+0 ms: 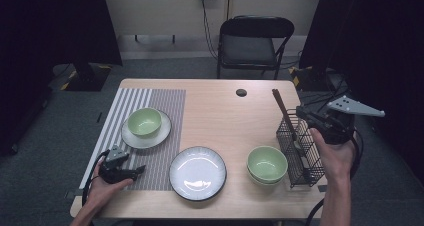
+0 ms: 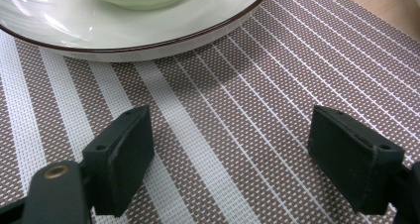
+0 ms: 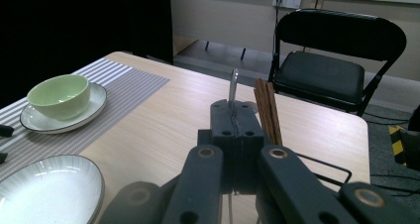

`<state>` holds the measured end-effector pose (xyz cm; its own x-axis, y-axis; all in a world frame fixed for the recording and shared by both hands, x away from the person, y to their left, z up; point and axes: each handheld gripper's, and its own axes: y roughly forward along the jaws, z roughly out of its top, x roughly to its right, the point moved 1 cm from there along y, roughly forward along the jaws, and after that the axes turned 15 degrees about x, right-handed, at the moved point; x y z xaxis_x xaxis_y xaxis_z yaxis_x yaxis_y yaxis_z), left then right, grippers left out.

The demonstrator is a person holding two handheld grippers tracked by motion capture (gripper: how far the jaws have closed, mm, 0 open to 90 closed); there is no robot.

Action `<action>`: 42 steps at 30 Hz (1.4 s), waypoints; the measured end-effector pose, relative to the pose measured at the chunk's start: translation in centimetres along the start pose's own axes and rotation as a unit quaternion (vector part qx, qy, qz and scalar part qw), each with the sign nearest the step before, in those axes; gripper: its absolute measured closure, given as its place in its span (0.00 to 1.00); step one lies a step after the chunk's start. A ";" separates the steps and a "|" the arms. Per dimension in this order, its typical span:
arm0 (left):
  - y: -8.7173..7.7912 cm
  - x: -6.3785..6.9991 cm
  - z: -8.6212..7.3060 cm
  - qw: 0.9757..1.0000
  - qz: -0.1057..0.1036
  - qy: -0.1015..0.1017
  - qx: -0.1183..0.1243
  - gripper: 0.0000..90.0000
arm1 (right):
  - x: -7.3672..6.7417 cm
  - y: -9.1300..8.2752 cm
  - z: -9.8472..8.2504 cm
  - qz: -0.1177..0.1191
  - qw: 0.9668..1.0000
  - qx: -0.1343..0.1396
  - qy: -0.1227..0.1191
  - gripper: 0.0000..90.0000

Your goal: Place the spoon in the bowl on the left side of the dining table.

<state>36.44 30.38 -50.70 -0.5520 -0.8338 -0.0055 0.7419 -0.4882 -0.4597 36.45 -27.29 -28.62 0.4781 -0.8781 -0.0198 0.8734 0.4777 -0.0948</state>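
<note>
My right gripper [image 1: 306,115] hovers over the black wire basket [image 1: 302,158] at the table's right edge. It is shut on the thin handle of a metal utensil [image 3: 233,85], which sticks up past the closed jaws of the right gripper [image 3: 233,110]; its lower end [image 1: 298,145] hangs inside the basket. Brown chopsticks [image 1: 280,105] lean out of the basket just beside it. My left gripper [image 1: 139,171] rests low on the striped placemat [image 1: 160,106] at the front left. The left gripper [image 2: 230,135] is open, with only mat between its pads.
A green bowl [image 1: 144,121] sits on a white plate [image 1: 150,138] on the mat, just ahead of the left jaws. An empty plate [image 1: 197,173] lies front centre. Stacked green bowls [image 1: 267,163] stand next to the basket. A black folding chair [image 1: 255,41] is beyond the table.
</note>
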 end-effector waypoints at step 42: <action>-1.2 2.5 5.5 0.992 -0.090 -0.038 0.084 0.31 | -6.3 6.1 1.1 0.096 0.995 0.019 0.001 1.00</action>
<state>36.28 27.43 -45.24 -0.6555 -0.7433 0.1338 0.6905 -0.6616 -0.2924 38.89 -18.78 -28.01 0.6359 -0.7710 -0.0360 0.7692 0.6368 -0.0521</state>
